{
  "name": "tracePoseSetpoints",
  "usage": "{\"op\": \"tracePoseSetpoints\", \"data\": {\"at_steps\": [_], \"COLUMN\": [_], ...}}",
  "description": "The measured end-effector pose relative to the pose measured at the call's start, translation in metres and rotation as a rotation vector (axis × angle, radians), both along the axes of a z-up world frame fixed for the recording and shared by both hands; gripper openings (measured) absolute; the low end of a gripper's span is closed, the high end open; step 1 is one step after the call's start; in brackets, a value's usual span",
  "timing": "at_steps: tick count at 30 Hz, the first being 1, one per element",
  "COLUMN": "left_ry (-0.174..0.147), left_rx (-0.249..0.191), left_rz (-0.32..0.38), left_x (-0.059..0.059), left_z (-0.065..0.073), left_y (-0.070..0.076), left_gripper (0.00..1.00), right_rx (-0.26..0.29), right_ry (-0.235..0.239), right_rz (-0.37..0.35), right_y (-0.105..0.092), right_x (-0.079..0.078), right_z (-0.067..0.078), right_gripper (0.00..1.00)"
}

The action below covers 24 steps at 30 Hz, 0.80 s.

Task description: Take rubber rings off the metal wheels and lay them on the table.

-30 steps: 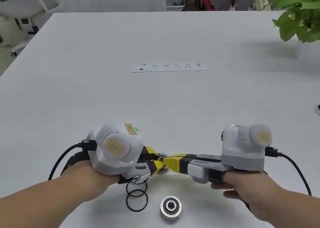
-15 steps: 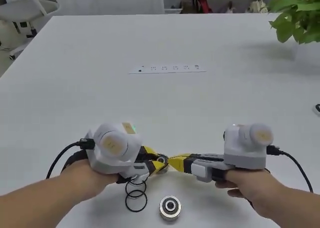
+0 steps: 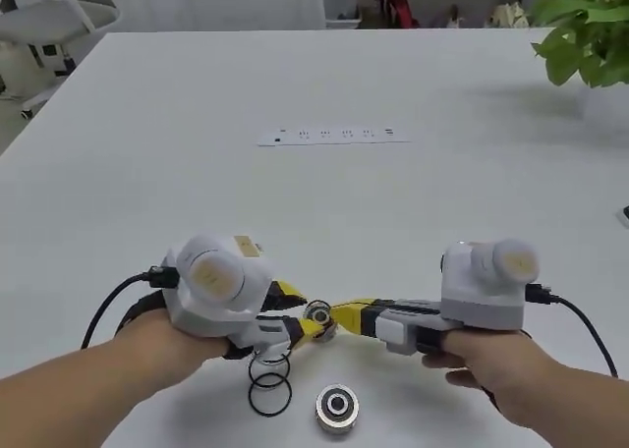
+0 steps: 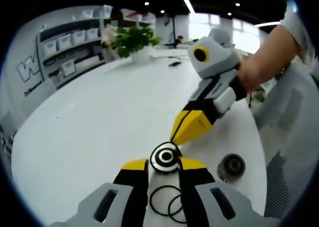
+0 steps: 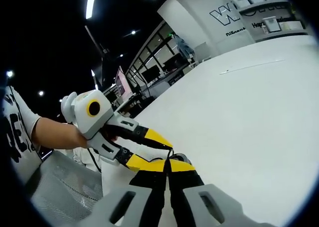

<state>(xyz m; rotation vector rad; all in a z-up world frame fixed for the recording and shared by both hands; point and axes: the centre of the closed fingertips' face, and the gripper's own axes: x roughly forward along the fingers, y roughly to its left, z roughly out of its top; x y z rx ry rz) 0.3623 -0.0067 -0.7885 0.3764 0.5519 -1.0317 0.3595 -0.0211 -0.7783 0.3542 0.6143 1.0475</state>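
- The left gripper [image 4: 163,164] is found with its jaws closed on a small metal wheel [image 4: 165,156]. The wheel is held clear of the table [image 3: 413,202], just above the near edge.
- A dark band is noted round the rim of the metal wheel. It is judged to be a rubber ring not yet taken off.
- The right gripper [image 3: 341,316] is found with its jaws drawn together into a single yellow wedge, and the tip is set against the rim of the metal wheel. Whether any rubber is pinched between the jaws cannot be told.
- Two loose rubber rings [image 3: 269,380] are laid flat on the table close to the near edge, under the left gripper. They touch or overlap one another. These two are counted as done.
- A second wheel [image 3: 337,407] is set on the table at the near edge, just beside the rubber rings and apart from both grippers. Whether a ring is fitted to it cannot be determined.
- A power strip [image 3: 334,134] is let into the table towards the far edge, well apart from the work.
- Progress is judged as partial. Two rings are off and laid down. The ring on the metal wheel is to be peeled and laid beside them. The second wheel is to be checked afterwards.
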Motion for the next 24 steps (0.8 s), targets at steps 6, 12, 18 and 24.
{"op": "tracePoseSetpoints", "data": {"at_steps": [6, 12, 18, 24], "left_ry": [-0.015, -0.027, -0.029, -0.04], "left_rx": [-0.032, -0.044, -0.064, -0.081], "left_rz": [-0.001, 0.003, 0.018, 0.042], "left_x": [-0.002, -0.004, -0.008, -0.011], "left_z": [0.013, 0.022, 0.031, 0.042], "left_y": [0.002, 0.011, 0.023, 0.035], "left_gripper": [0.31, 0.37, 0.46, 0.5], "right_rx": [0.008, 0.008, 0.025, 0.037], "right_ry": [0.005, 0.0, 0.0, -0.004], "right_rz": [-0.003, 0.002, -0.006, -0.004], "right_y": [0.001, 0.002, 0.002, 0.004], "right_x": [0.001, 0.001, 0.002, 0.002], "right_z": [0.002, 0.004, 0.011, 0.018], "right_gripper": [0.0, 0.0, 0.0, 0.0]}}
